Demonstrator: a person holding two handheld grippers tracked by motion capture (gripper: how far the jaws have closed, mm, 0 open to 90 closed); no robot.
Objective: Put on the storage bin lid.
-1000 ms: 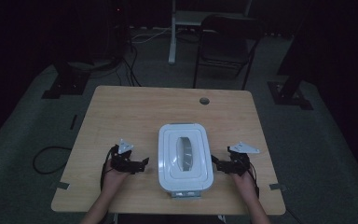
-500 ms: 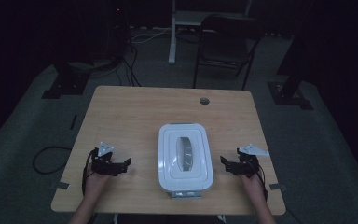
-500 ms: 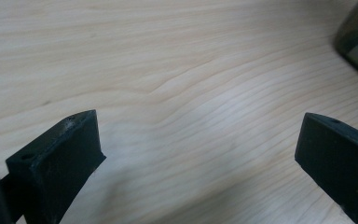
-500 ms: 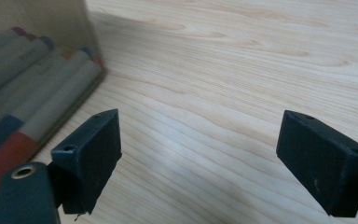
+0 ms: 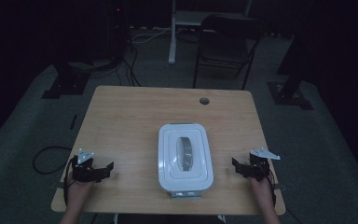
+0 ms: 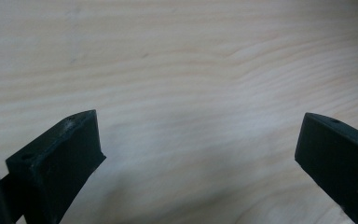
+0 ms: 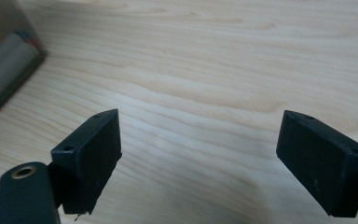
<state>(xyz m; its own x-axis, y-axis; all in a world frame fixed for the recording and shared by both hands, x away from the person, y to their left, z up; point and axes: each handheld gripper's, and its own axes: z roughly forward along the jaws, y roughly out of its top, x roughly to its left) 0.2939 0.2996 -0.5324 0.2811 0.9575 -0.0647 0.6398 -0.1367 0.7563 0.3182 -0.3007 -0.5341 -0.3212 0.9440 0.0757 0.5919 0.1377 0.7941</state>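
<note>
A white lidded plastic box (image 5: 185,156) with a grey handle in its lid sits near the front middle of the wooden table (image 5: 135,116). My left gripper (image 5: 106,169) rests low near the table's front left corner, pointing right toward the box, well apart from it. Its jaws stand wide open over bare wood, as the left gripper (image 6: 200,149) view shows. My right gripper (image 5: 235,167) sits at the front right, pointing left at the box with a gap between. In its own view the right gripper (image 7: 198,149) is open and empty, and a corner of the box (image 7: 4,56) shows at upper left.
A cable hole (image 5: 204,101) lies near the table's far edge. Behind the table stand a dark chair (image 5: 223,42) and stand legs (image 5: 172,32) on grey carpet, with cables on the floor at left.
Both grippers have drawn back from the box's sides, the left one far out toward the table's left front corner, the right one slightly outward.
</note>
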